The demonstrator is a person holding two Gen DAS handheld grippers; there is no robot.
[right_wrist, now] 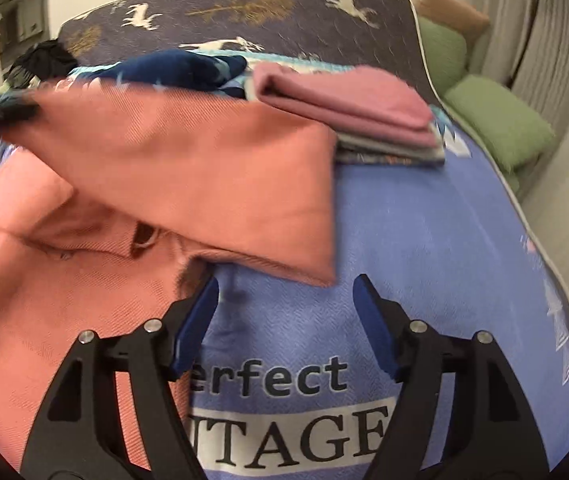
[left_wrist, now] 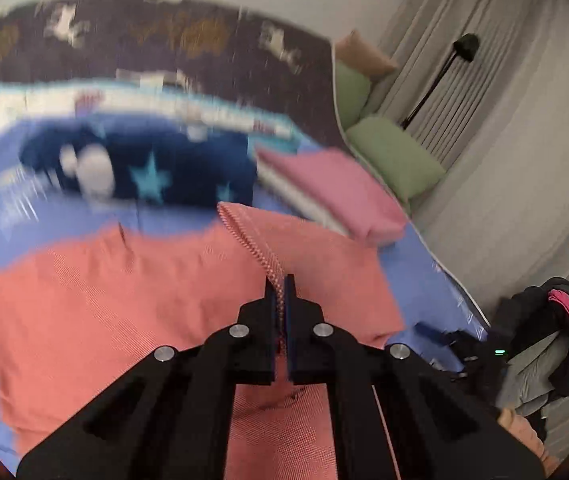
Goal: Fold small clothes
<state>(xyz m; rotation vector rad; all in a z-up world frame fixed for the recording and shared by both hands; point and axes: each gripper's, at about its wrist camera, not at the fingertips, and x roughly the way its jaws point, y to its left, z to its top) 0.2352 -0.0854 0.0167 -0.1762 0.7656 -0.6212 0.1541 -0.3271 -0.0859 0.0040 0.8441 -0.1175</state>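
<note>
Centrally, the coral polo shirt (right_wrist: 84,264) lies spread on the blue bedspread (right_wrist: 444,248), its collar and button placket facing up at about 9 o'clock in the right wrist view. One part of it, seemingly a sleeve or side panel (right_wrist: 212,168), is raised off the bed and carried across the body; its free end hangs just above the bedspread at 12 o'clock from the right gripper (right_wrist: 286,312). In the left wrist view the left gripper (left_wrist: 279,292) is clamped tight on a ribbed edge of the shirt (left_wrist: 252,240), which rises toward 11 o'clock from the pinch. The right gripper stands wide, nothing between its pads, its left finger (right_wrist: 196,328) beside the shirt's edge without gripping it.

Judged step: the first inward fold, the lifted part being brought over the torso. The next move would call for laying that part flat and square on the body before letting go, with the free gripper placed to hold down or smooth the cloth.

Outward, a folded stack topped by a pink garment (right_wrist: 348,108) sits at 1 o'clock, a navy star-patterned piece (left_wrist: 172,172) at 11 o'clock, and green cushions (right_wrist: 496,120) at 2 o'clock beside a dark deer-print blanket (right_wrist: 284,12).
</note>
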